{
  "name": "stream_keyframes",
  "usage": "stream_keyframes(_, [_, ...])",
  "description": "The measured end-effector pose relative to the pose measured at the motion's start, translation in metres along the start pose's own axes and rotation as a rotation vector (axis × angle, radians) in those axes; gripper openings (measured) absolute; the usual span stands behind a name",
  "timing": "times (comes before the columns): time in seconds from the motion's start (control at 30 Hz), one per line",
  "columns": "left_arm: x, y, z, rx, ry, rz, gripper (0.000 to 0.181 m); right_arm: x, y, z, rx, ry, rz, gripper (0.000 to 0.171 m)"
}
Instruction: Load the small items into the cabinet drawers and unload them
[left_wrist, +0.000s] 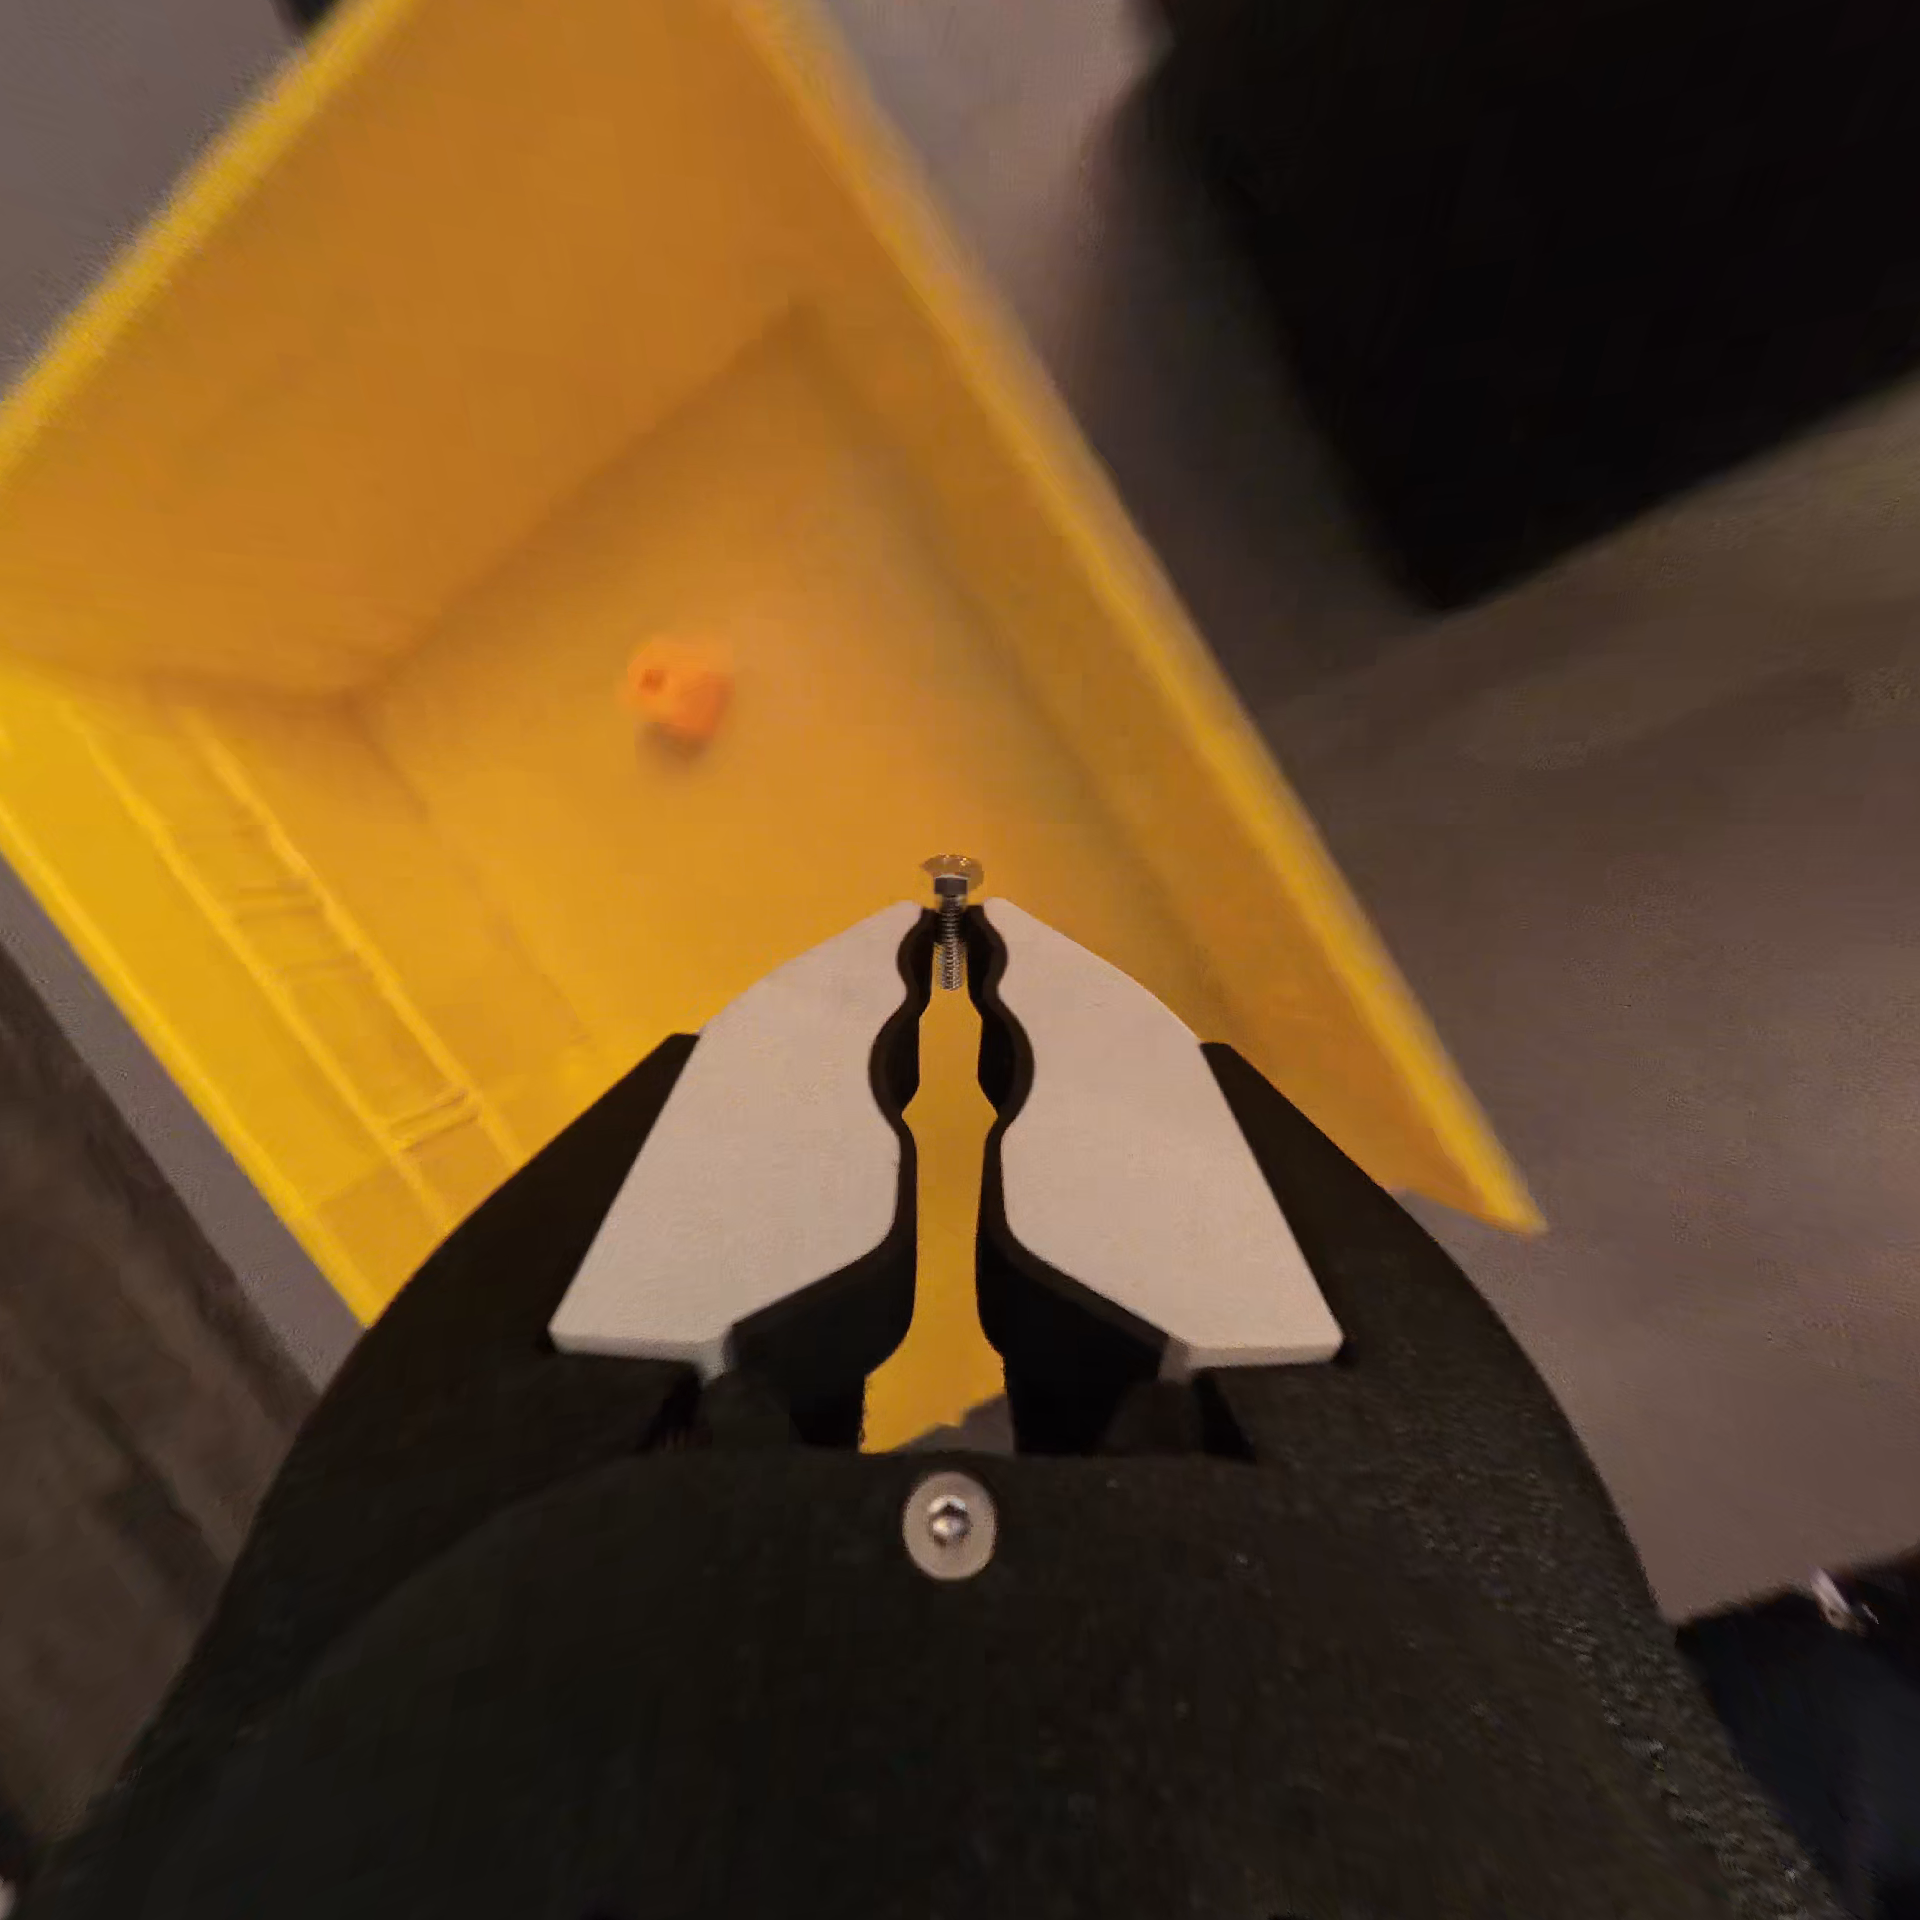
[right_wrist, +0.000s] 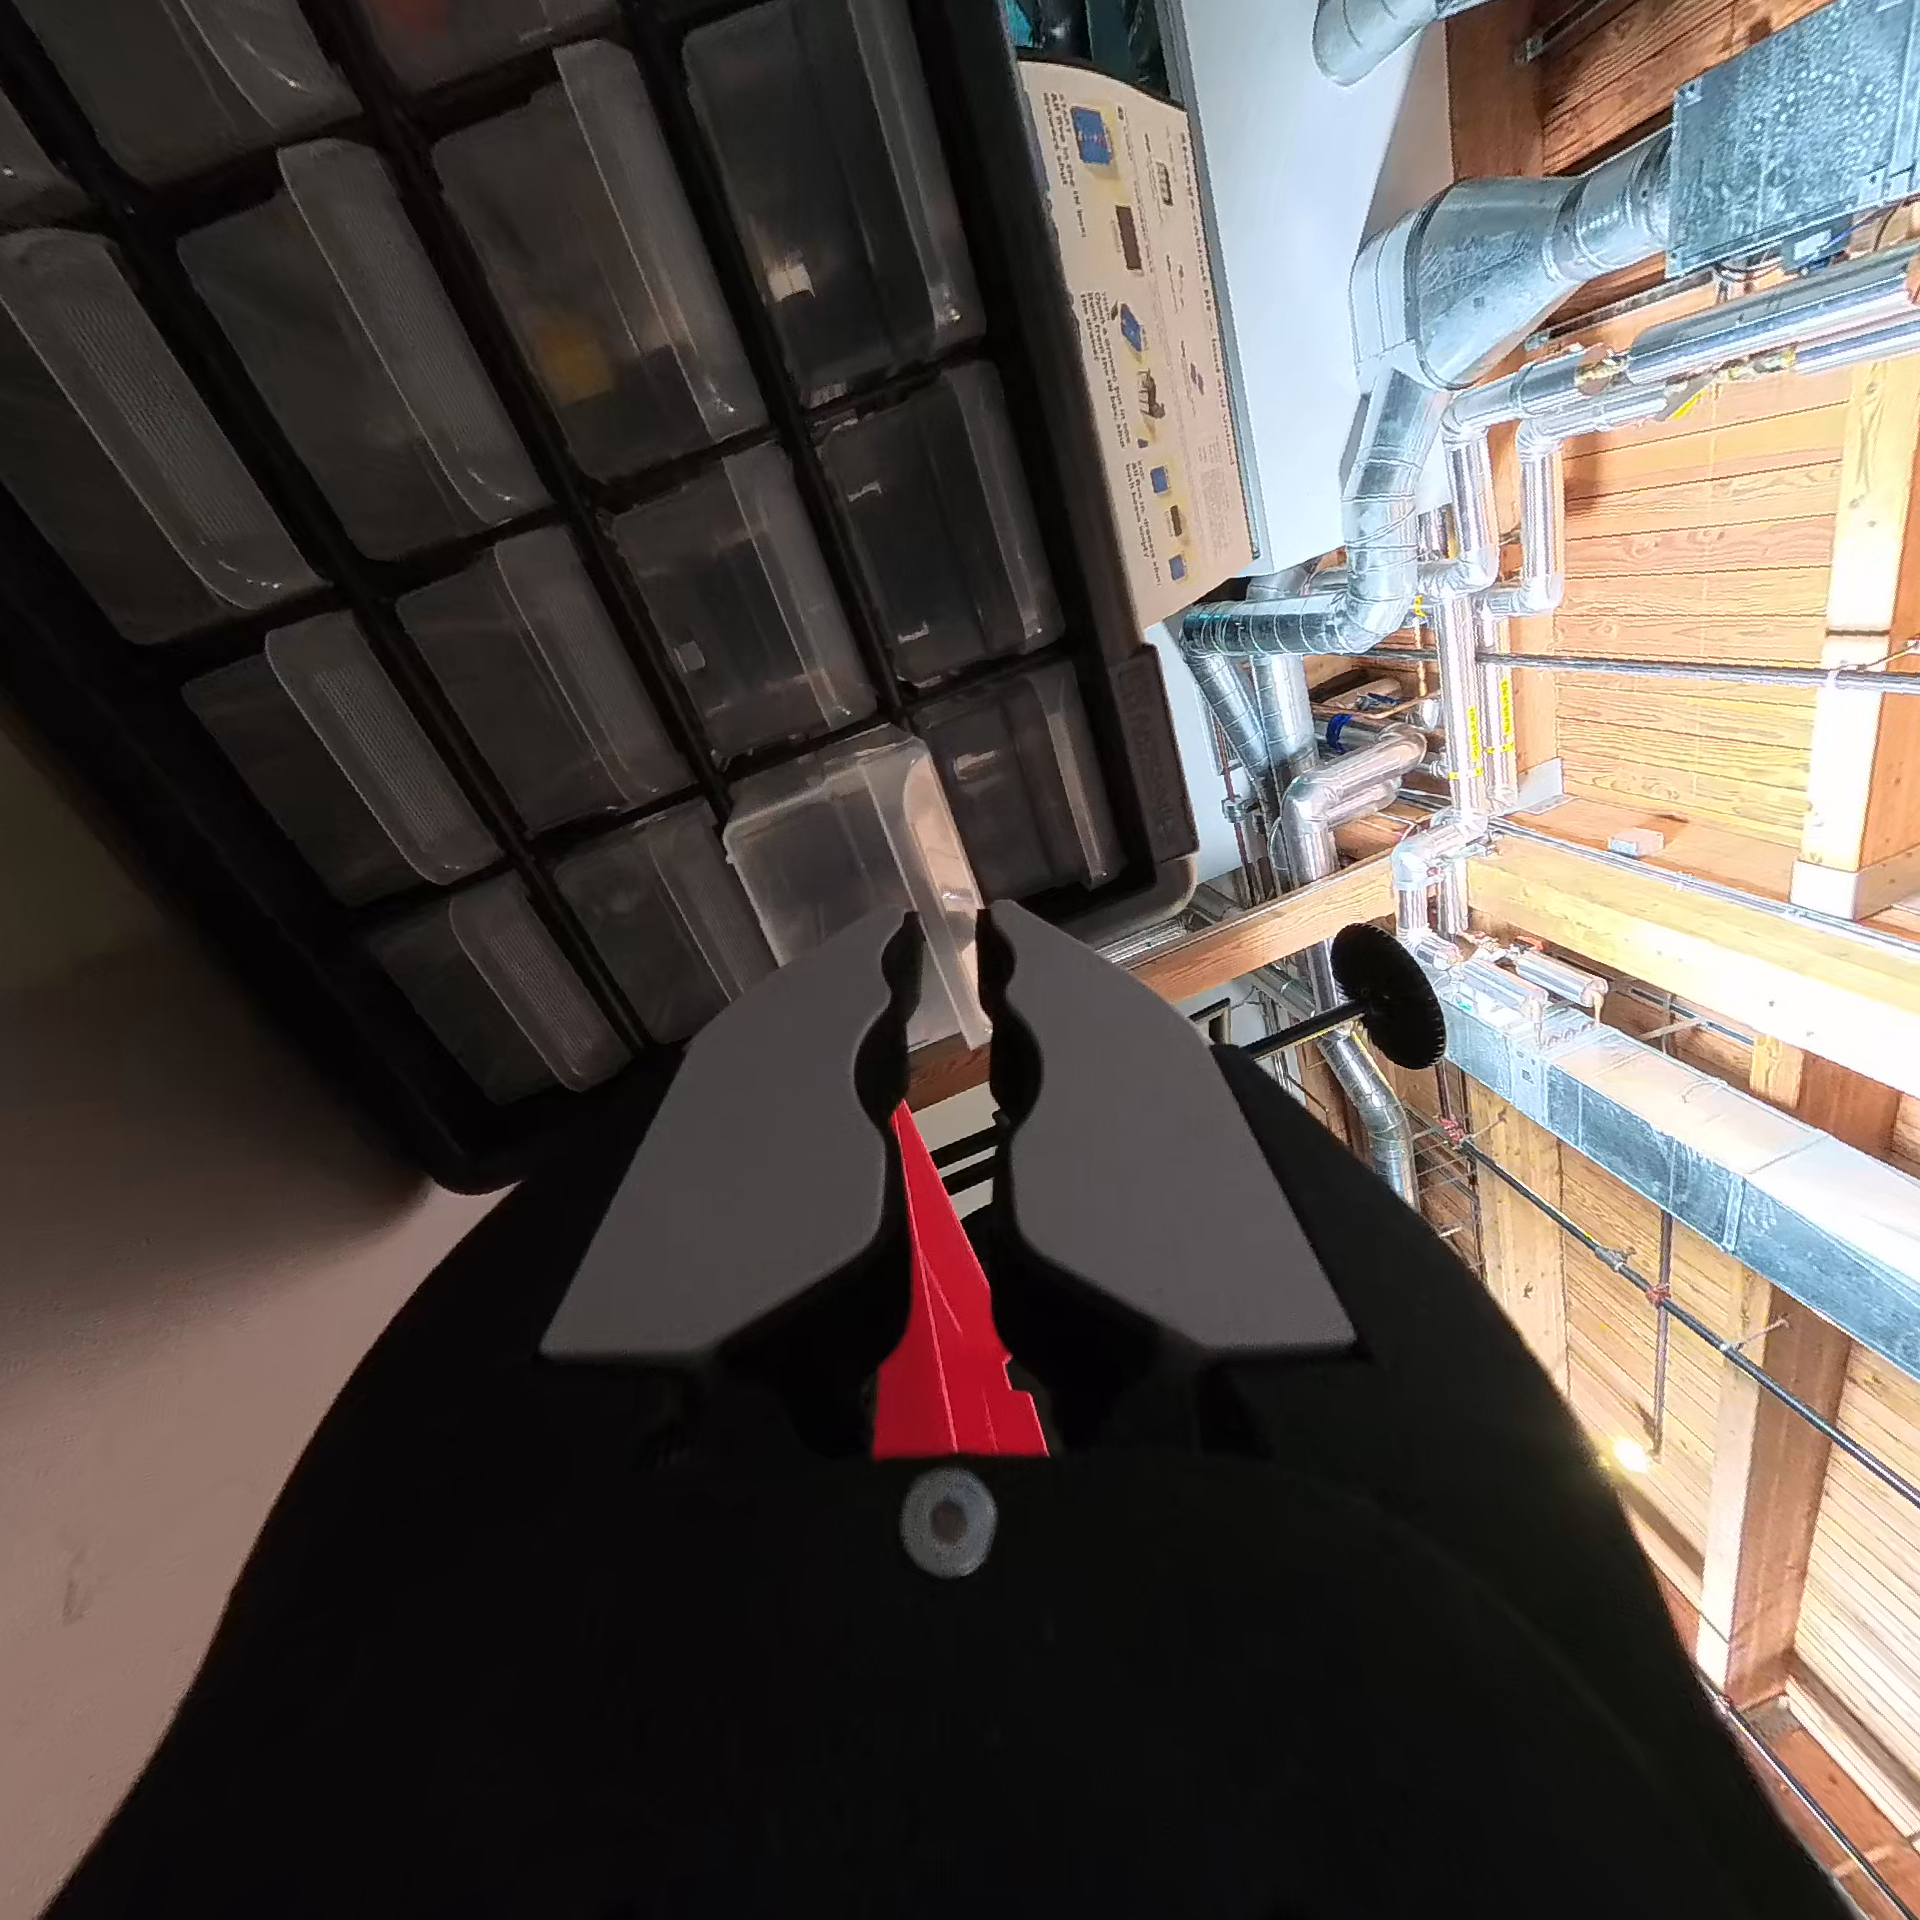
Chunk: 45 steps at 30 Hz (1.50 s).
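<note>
In the left wrist view there was the grey, matte surface (left_wrist: 1610, 935), blurred, and over it the open yellow plastic bin (left_wrist: 416, 364). Whether the bin sat flat on it, the blur hid. On the bin's floor lay one small orange block (left_wrist: 675, 691), well clear of the walls.

Over in the right wrist view, the pale, smooth surface (right_wrist: 208, 1195) carried the black plastic cabinet (right_wrist: 1049, 468), its grid packed with clear drawers. One clear plastic drawer (right_wrist: 831, 831) at the cabinet's edge stood out past its neighbours. A printed card (right_wrist: 1132, 312) ran along the cabinet's outer side.
</note>
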<state>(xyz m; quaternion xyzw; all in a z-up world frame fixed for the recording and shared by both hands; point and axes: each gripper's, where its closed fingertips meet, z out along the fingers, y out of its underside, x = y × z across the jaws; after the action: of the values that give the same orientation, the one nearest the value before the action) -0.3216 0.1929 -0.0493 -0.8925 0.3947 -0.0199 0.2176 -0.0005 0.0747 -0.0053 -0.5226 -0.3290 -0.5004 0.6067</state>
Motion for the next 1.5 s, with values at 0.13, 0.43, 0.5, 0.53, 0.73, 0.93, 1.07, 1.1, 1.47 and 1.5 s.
stream_keyframes(0.13, [0.120,-0.054,-0.062,0.205,0.151,0.317,0.005,0.000,0.000,0.000,0.000,0.000,0.002,0.011])
stream_keyframes(0.43, [0.279,-0.158,-0.066,0.278,0.104,0.789,0.005,0.000,0.000,-0.003,0.003,0.000,0.004,0.011])
stream_keyframes(0.5, [0.289,-0.176,-0.054,0.243,0.079,0.837,0.005,0.000,0.000,-0.003,0.005,-0.003,0.012,0.011])
stream_keyframes(0.53, [0.293,-0.181,-0.047,0.222,0.069,0.870,0.005,0.000,0.000,-0.004,0.006,-0.005,0.017,0.011])
stream_keyframes(0.73, [0.303,-0.185,-0.017,0.112,0.056,0.976,0.005,0.002,-0.001,-0.010,0.019,-0.011,0.024,0.011])
stream_keyframes(0.93, [0.289,-0.178,0.006,-0.032,-0.023,1.044,0.005,0.002,-0.002,-0.010,0.025,-0.020,0.029,0.011])
stream_keyframes(1.07, [0.288,-0.177,0.012,-0.095,0.003,1.049,0.005,0.001,-0.003,-0.010,0.026,-0.025,0.025,0.011])
stream_keyframes(1.1, [0.288,-0.176,0.013,-0.116,0.011,1.051,0.005,0.001,-0.003,-0.010,0.027,-0.027,0.028,0.011])
stream_keyframes(1.47, [0.286,-0.174,0.017,-0.221,-0.010,1.081,0.005,0.001,-0.003,-0.011,0.029,-0.038,0.024,0.011])
stream_keyframes(1.5, [0.286,-0.174,0.017,-0.221,-0.010,1.072,0.005,0.001,-0.003,-0.011,0.030,-0.039,0.024,0.011])
